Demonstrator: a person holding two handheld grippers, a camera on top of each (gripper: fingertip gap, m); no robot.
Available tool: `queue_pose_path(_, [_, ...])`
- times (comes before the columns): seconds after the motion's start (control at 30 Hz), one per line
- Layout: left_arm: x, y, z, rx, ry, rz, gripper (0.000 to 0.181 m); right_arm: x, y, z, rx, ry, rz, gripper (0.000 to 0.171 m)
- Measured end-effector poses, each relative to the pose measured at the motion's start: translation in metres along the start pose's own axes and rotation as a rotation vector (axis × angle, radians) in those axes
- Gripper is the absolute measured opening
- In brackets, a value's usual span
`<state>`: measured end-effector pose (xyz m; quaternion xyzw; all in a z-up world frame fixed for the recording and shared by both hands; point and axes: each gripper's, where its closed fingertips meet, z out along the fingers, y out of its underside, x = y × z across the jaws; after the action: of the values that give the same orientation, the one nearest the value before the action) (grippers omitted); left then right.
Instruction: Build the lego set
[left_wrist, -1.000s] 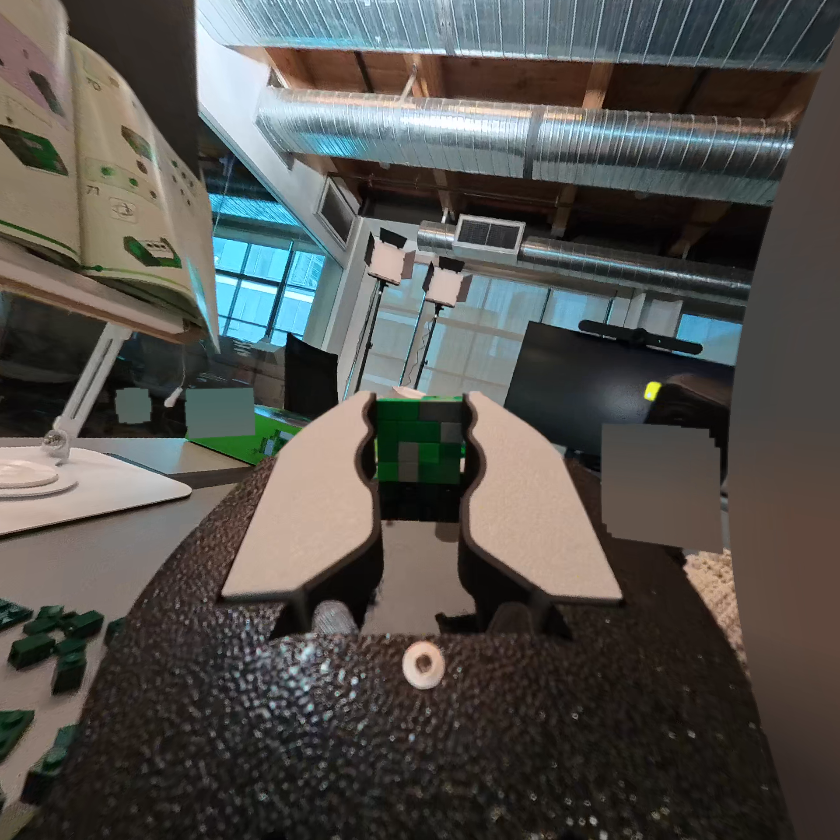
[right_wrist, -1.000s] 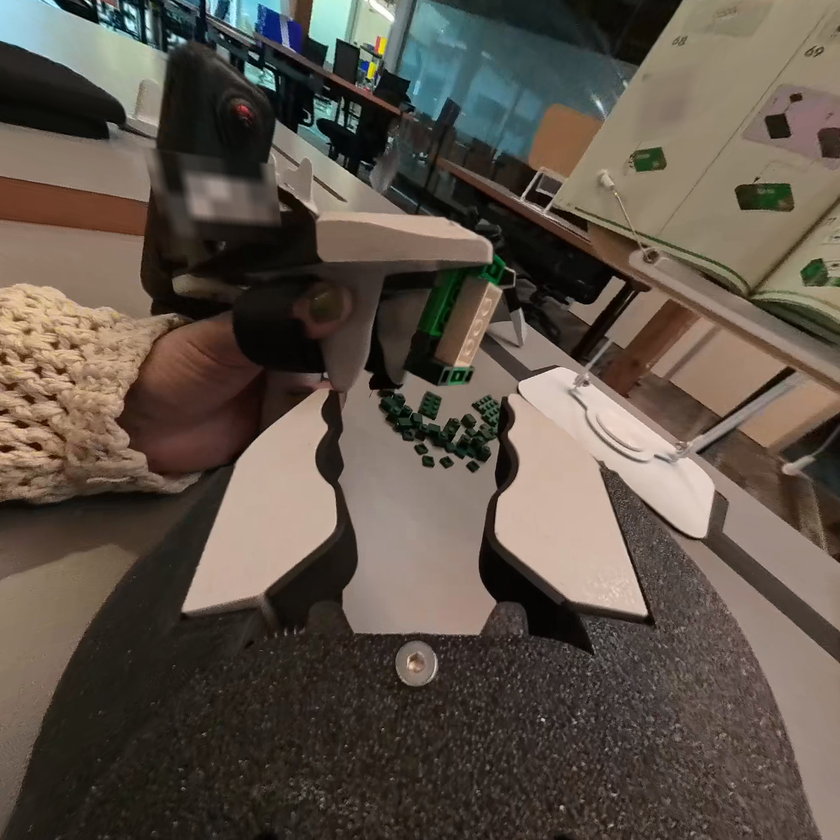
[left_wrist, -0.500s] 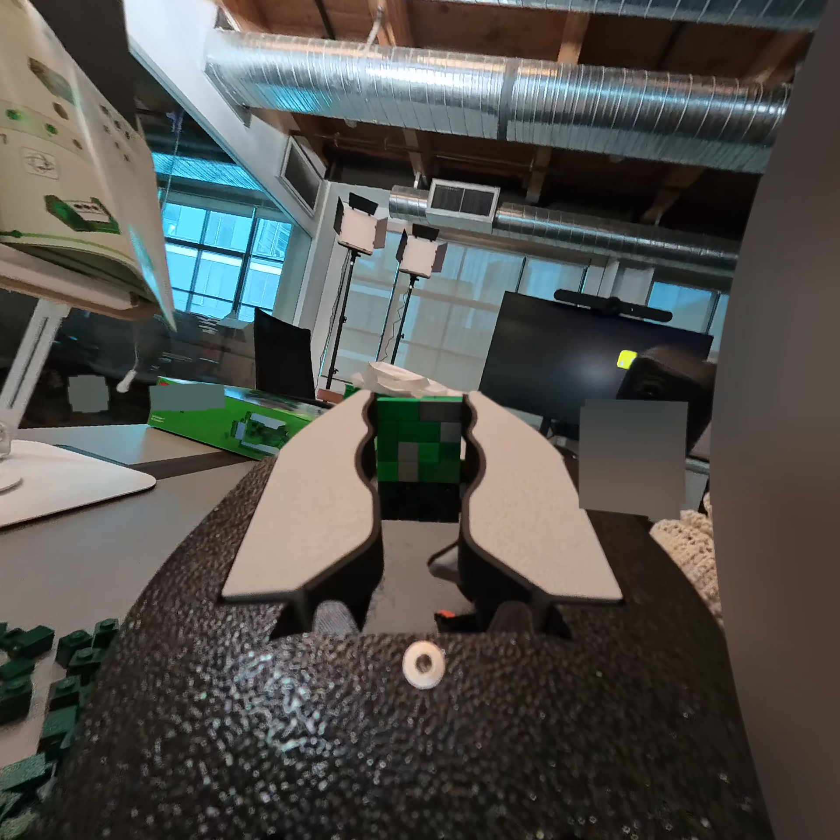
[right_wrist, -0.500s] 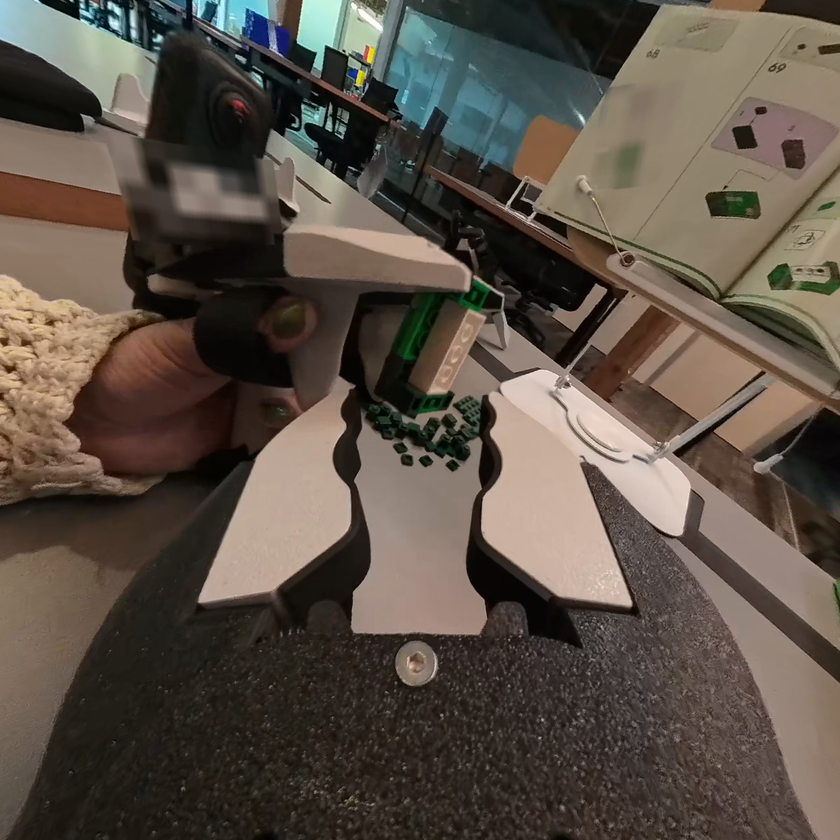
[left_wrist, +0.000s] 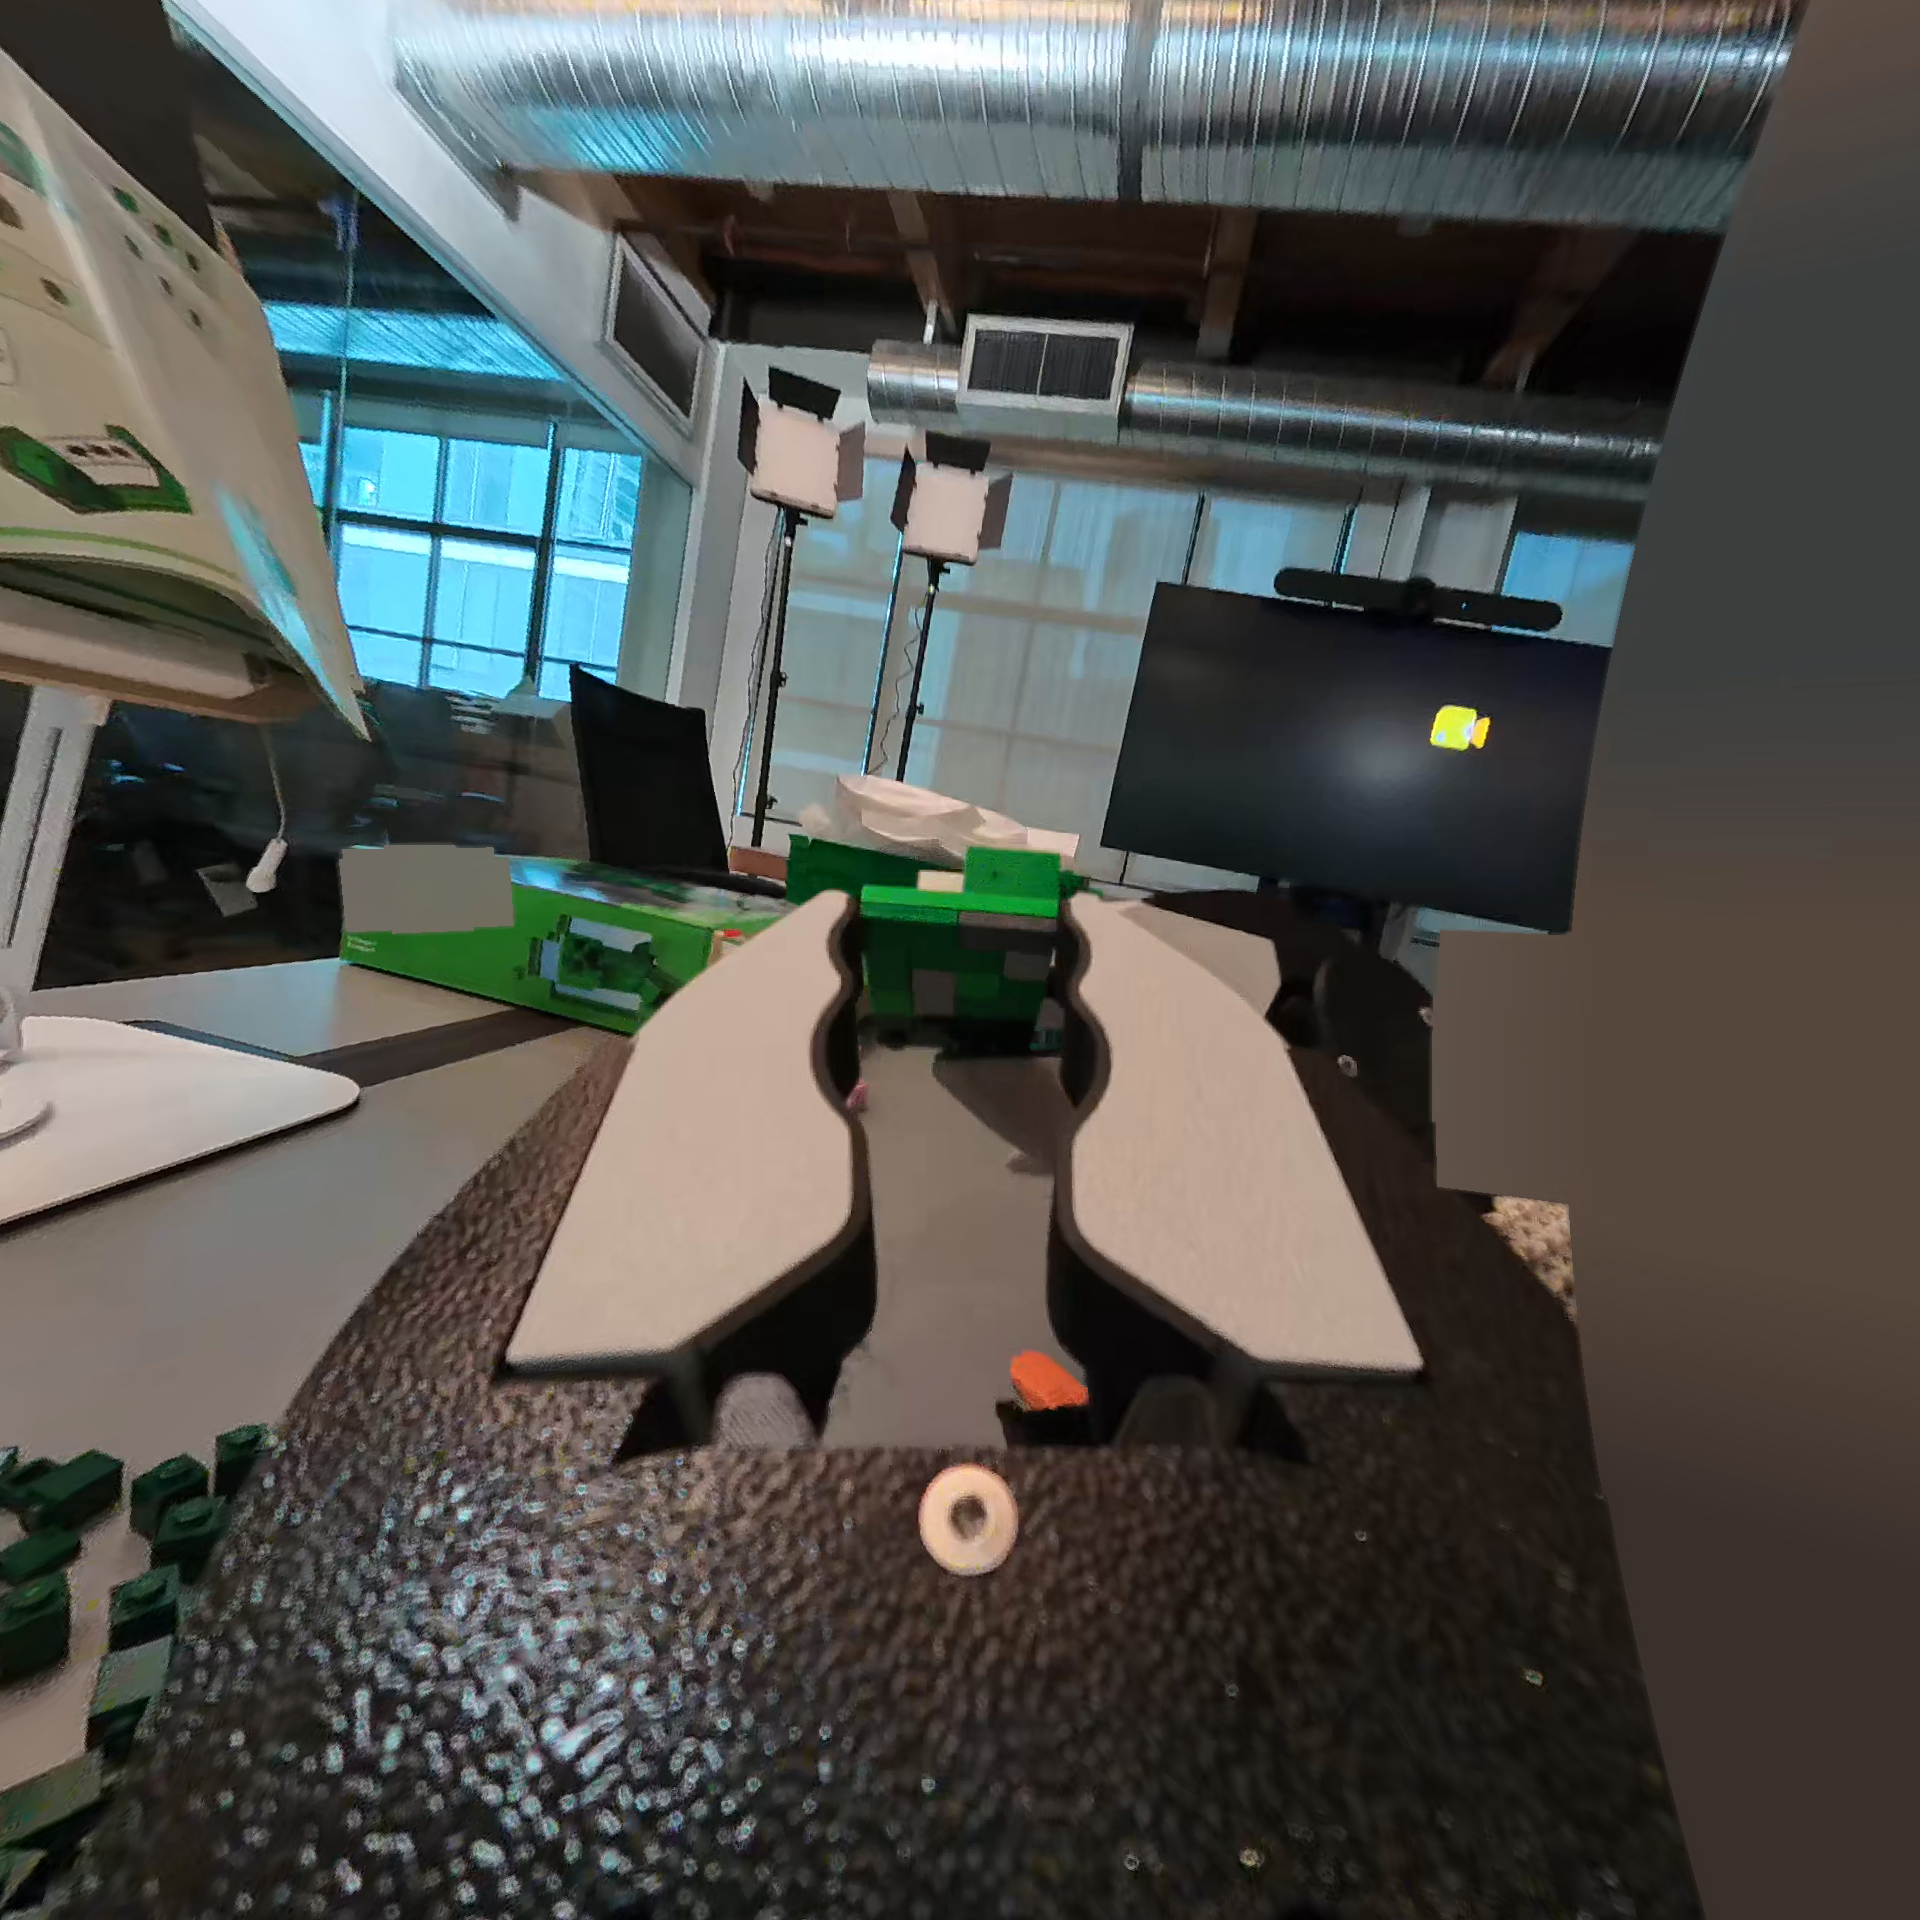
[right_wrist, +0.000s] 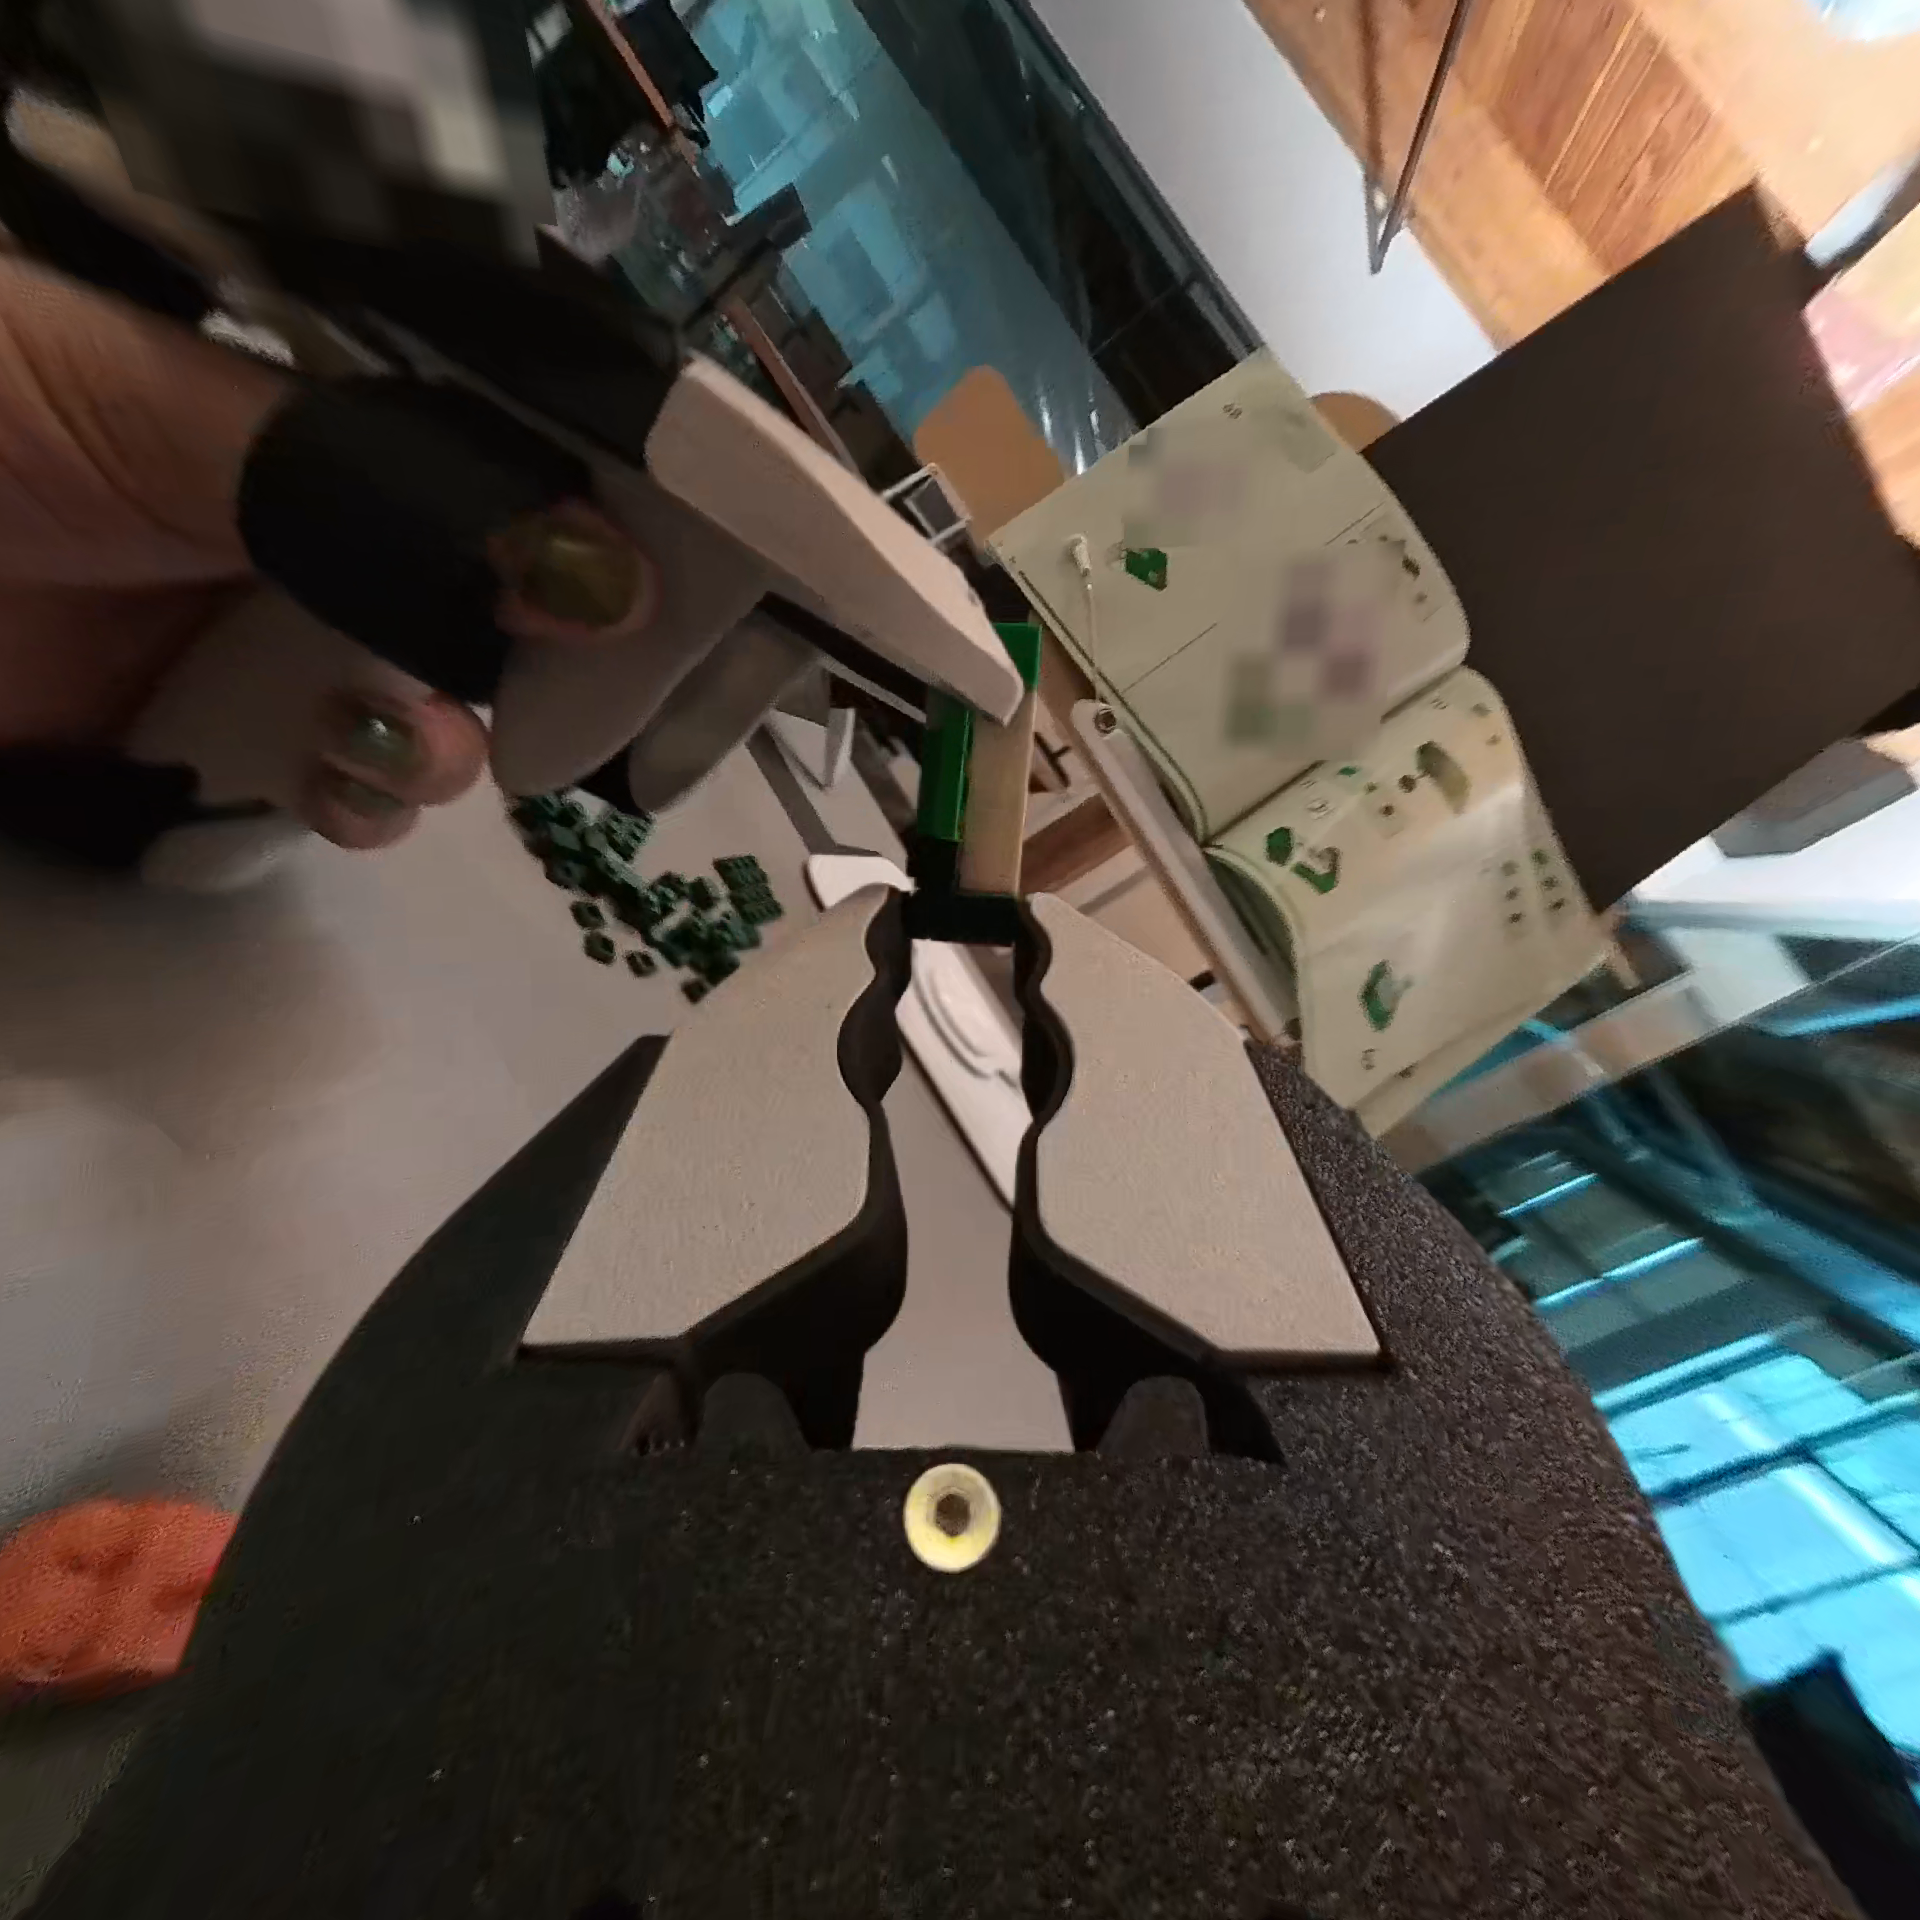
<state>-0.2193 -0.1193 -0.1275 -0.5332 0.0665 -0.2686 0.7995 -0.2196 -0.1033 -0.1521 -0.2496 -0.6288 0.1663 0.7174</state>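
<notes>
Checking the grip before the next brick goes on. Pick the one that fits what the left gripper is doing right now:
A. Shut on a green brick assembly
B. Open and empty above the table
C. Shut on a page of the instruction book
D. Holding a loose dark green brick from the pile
A: in the left wrist view the left gripper has its fingers pressed against both sides of the green brick assembly, clear of the table.

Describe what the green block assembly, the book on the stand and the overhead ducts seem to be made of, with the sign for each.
Green block assembly: hard moulded plastic, going by its crisp square blocks.
Book: thin printed paper; its pages curve and sag.
Overhead ducts: probably sheet metal, silvery, ribbed and reflective.
</notes>
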Motion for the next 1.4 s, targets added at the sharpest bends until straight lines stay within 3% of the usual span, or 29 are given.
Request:
queue_pose_path(0.17, [0.004,0.01,0.004,-0.065,0.017,0.006,0.04,0.006,0.005,-0.003,0.007,0.054,-0.165,0.018])
queue_pose_path(0.5, [0.008,0.021,0.01,-0.141,0.006,0.072,0.059,0.01,0.002,-0.005,0.041,0.064,-0.1,0.018])
queue_pose_path(0.57, [0.008,0.02,0.009,-0.136,0.008,0.068,0.054,0.009,-0.001,-0.006,0.06,0.063,-0.109,0.018])
queue_pose_path(0.63, [0.01,0.019,0.008,-0.126,0.018,0.065,0.036,0.006,-0.003,-0.006,0.069,0.056,-0.124,0.018])
queue_pose_path(0.97, [0.012,0.016,0.007,-0.112,0.051,0.034,0.035,0.006,-0.008,-0.009,0.108,0.069,-0.127,0.018])
queue_pose_path(1.17, [0.003,0.005,-0.001,-0.047,0.014,-0.008,0.035,0.006,-0.013,-0.011,0.146,0.068,-0.128,0.037])
queue_pose_path(1.3, [-0.003,0.002,-0.004,-0.032,-0.018,0.003,0.034,0.017,0.005,-0.01,0.111,0.077,-0.086,0.038])
queue_pose_path(1.4, [-0.001,0.004,-0.003,-0.048,-0.011,0.004,0.035,0.035,0.033,-0.009,0.046,0.097,0.06,0.036])
